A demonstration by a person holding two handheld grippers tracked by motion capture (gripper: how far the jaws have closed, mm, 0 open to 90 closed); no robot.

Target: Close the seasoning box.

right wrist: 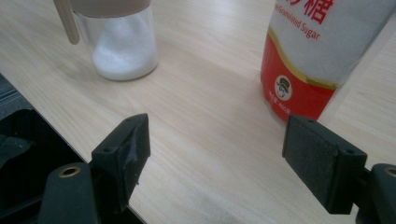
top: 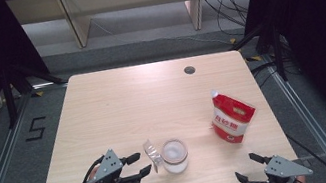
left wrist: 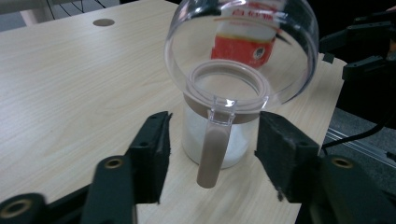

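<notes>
A glass jar (top: 175, 156) of white sugar stands near the table's front edge, its clear domed lid (top: 151, 153) flipped open toward my left gripper (top: 140, 162). In the left gripper view the jar (left wrist: 233, 140) has a brown collar and a brown handle (left wrist: 212, 154) hanging down its front. My left gripper (left wrist: 215, 125) has its jaws apart on either side of that handle, not touching it. A red and white sugar bag (top: 233, 117) stands upright at the right. My right gripper (top: 246, 167) hangs open at the front edge; its view faces the bag (right wrist: 317, 56) and the jar (right wrist: 122, 51).
The wooden table (top: 128, 107) has a round cable hole (top: 189, 70) at the back. Black curtains hang at both sides, and cables lie on the floor behind. The other gripper (left wrist: 369, 46) appears at the upper right of the left gripper view.
</notes>
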